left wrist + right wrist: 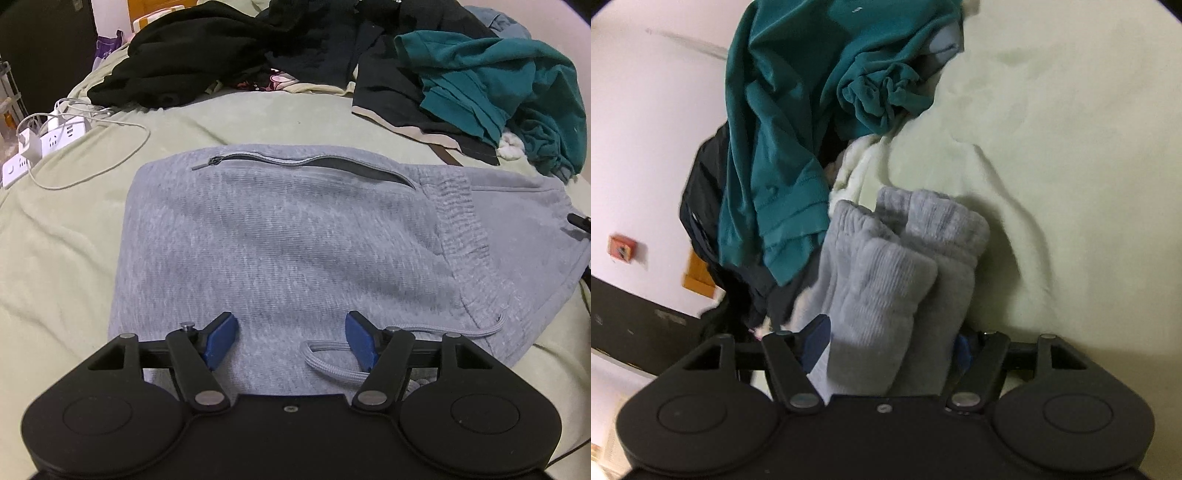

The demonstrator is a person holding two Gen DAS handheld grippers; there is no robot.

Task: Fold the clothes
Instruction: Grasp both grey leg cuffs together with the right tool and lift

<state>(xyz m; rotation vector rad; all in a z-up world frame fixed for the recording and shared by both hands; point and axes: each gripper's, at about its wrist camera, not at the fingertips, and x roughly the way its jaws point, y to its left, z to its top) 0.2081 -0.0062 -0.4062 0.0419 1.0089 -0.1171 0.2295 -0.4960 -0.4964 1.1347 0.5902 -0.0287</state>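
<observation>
Pale green bedding (62, 236) fills the left wrist view, with dark clothes (207, 59) and a teal garment (498, 85) heaped at its far edge and a power strip (40, 144) at the left. Grey sweatpants (280, 243) are laid flat in the middle, zip pocket (306, 164) upward. The left gripper (291, 341) is poised over their near edge, jaws wide apart and holding nothing; the drawcord (332, 360) loops just beside the blue pad (360, 341).

Right wrist view, rolled sideways: the same bedding (1071, 147) is seen, with the teal garment (783, 147) heaped beside it. Ribbed grey cuffs (897, 258) of the sweatpants lie bunched between the jaws of the right gripper (890, 345); the jaws stand apart, and the pads are not seen pressing.

Judgement: the cuffs should be squared and stacked evenly, and the drawcord tucked clear, before the next fold is pressed.
</observation>
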